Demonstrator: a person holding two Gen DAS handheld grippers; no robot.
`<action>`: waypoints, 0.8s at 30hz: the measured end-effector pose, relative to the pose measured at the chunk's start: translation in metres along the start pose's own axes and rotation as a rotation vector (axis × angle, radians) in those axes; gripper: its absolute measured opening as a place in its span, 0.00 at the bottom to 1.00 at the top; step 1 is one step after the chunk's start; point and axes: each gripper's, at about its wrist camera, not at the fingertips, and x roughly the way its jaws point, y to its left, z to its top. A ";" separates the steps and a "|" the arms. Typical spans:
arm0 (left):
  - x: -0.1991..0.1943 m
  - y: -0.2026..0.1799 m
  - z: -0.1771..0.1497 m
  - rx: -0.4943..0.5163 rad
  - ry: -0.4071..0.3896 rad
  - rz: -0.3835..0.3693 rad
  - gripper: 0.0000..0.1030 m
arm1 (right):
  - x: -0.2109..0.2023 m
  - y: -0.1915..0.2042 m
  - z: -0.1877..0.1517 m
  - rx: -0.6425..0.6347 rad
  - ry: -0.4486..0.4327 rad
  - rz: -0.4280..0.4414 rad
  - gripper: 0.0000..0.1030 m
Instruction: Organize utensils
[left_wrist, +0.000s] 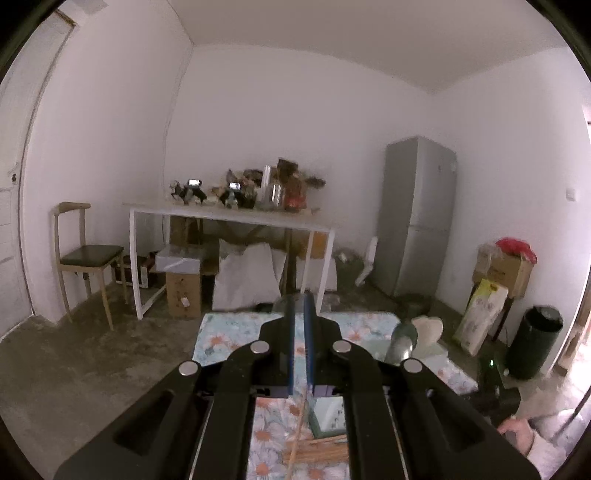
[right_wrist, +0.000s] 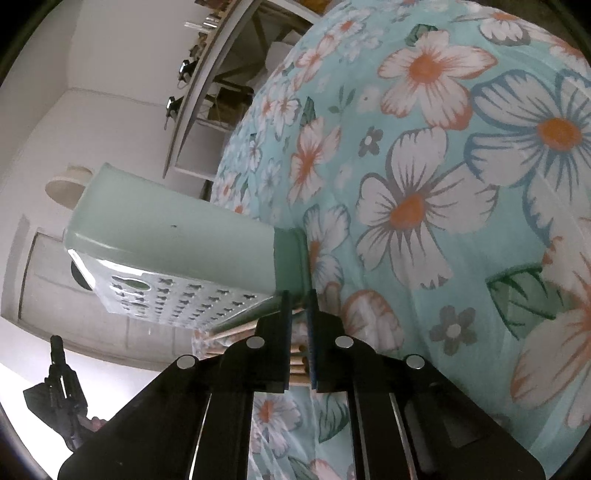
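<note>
In the left wrist view my left gripper (left_wrist: 300, 332) is shut on a thin wooden chopstick (left_wrist: 295, 435) that hangs down from between its fingers. Below it, a pile of wooden chopsticks (left_wrist: 317, 452) lies on the floral tablecloth (left_wrist: 229, 332) next to a pale green utensil holder (left_wrist: 328, 413). In the right wrist view my right gripper (right_wrist: 298, 328) points down at the same pile. Its jaws are shut on wooden chopsticks (right_wrist: 297, 360). The green utensil holder (right_wrist: 166, 236), with a perforated face, stands just left of the fingertips.
A metal spoon (left_wrist: 400, 345) and a cream heart-shaped object (left_wrist: 428, 328) sit at the table's right end. Beyond the table are a white table (left_wrist: 229, 216) with clutter, a chair (left_wrist: 88, 258), a fridge (left_wrist: 417, 218), boxes and a black bin (left_wrist: 535, 339). A hand (left_wrist: 517, 434) shows at lower right.
</note>
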 end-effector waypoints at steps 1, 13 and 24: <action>0.001 0.001 -0.005 0.005 0.018 -0.009 0.04 | 0.000 0.000 0.000 -0.001 0.002 -0.002 0.06; 0.196 0.035 -0.109 -0.113 0.707 -0.216 0.47 | 0.006 0.005 0.004 0.007 0.021 -0.013 0.08; 0.239 0.015 -0.122 0.106 0.847 -0.234 0.28 | 0.006 0.003 0.002 0.001 0.041 -0.034 0.08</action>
